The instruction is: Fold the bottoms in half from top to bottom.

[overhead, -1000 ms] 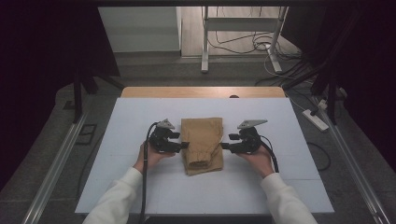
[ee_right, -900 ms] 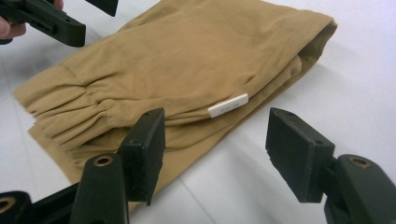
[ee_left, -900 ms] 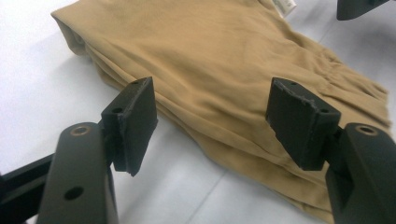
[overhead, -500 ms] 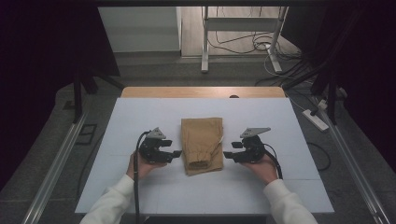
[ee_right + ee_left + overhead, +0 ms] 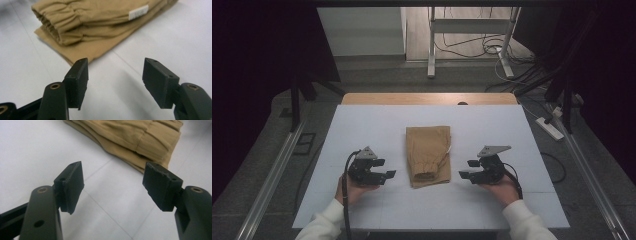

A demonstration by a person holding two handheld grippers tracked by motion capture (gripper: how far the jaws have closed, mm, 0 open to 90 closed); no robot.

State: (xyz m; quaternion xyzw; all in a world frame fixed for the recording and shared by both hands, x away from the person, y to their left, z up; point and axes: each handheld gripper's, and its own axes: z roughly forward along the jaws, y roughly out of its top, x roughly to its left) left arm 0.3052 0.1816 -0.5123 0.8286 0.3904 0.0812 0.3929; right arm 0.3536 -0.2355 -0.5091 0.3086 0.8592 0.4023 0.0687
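High view, garment: folded tan trousers (image 5: 428,155) lay in the middle of the white desk (image 5: 362,125), elastic waistband toward the near edge, well clear of all 4 corners.
High view, left gripper (image 5: 388,175): it sat off the garment's left side, near but apart, jaws wide with nothing between them.
High view, right gripper (image 5: 465,171): it mirrored that on the right side, also wide and empty.
Left gripper view: both black pads (image 5: 72,185) hung over bare desk; the folded edge (image 5: 130,142) lay beyond them, untouched.
Right gripper view: the gathered waistband (image 5: 60,22) and a small white label (image 5: 138,12) faced the spread pads (image 5: 78,81), again with a gap.
Step, as I judged it: the fold looked finished, so the tidy move was keeping both jaws spread and away from the stacked layers, dragging no edge.
Containers: I saw 0 on the desk, so nothing held anything.
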